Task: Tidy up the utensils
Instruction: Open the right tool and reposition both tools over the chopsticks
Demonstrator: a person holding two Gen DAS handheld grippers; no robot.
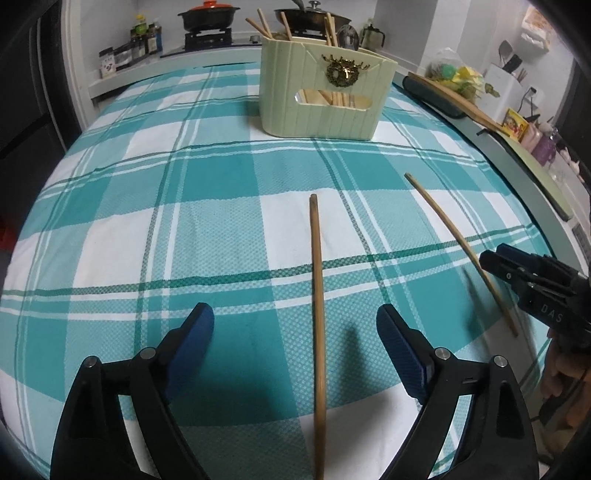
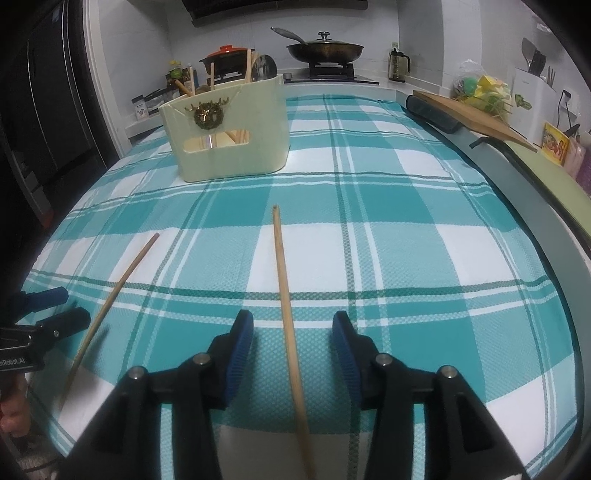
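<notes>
On the checked surface (image 1: 221, 229), the left gripper (image 1: 295, 325) is spreading its fingers (image 1: 199, 325) wide around one chopstick (image 1: 317, 314), not touching. The right gripper (image 2: 292, 332) is straddling another chopstick (image 2: 286, 295), fingers (image 2: 242, 332) partly apart, gripping nothing. The cream utensil holder (image 1: 321, 99) is standing beyond.

Two chopsticks lie loose on the checked cloth (image 1: 155, 206), toward its near edge: one (image 1: 317, 332) left, one (image 1: 461, 251) right. One cream holder (image 1: 321, 99) stands toward the far edge, with about five sticks poking out of its top; the exact number is hard to tell. Two grippers show, a left (image 1: 295, 328) and a right (image 2: 293, 336). On the stove behind sit two pans: one red-lidded pot (image 1: 207, 16) and one wok (image 2: 325, 50). One cutting board (image 2: 476, 114) lies past the cloth's right edge.
</notes>
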